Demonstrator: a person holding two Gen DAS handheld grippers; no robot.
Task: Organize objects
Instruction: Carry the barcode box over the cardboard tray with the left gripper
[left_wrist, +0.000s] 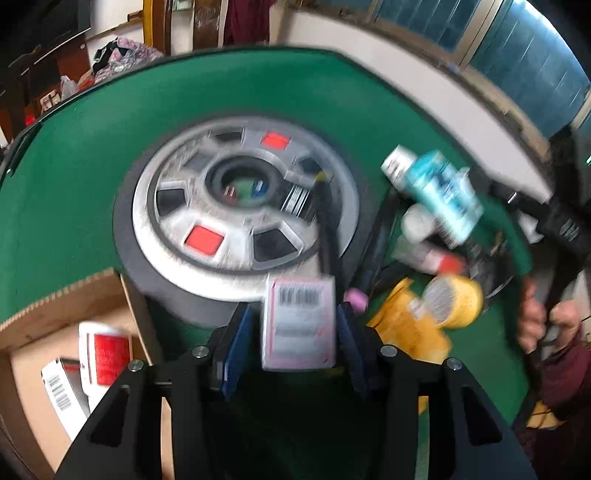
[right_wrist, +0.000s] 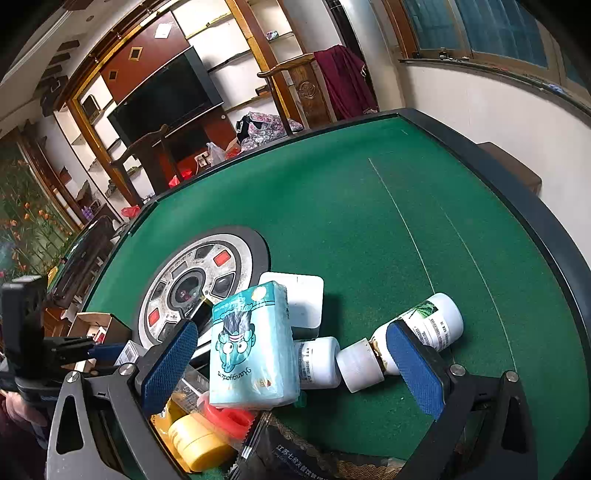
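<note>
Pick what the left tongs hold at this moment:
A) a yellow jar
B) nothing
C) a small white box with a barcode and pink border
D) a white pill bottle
C: in the left wrist view the small white box with its barcode and pink border sits clamped between the blue pads of the left tongs, above the green table.

Green felt table (right_wrist: 369, 206), dark television (right_wrist: 166, 96), wooden shelving (right_wrist: 255, 48), window (right_wrist: 480, 26), white wall (right_wrist: 480, 107)

A tissue pack (right_wrist: 253, 345) is propped at 9 o'clock of two bottles (right_wrist: 319, 363) (right_wrist: 417, 332); a round hub (right_wrist: 192, 288) is set at its 10 o'clock.
</note>
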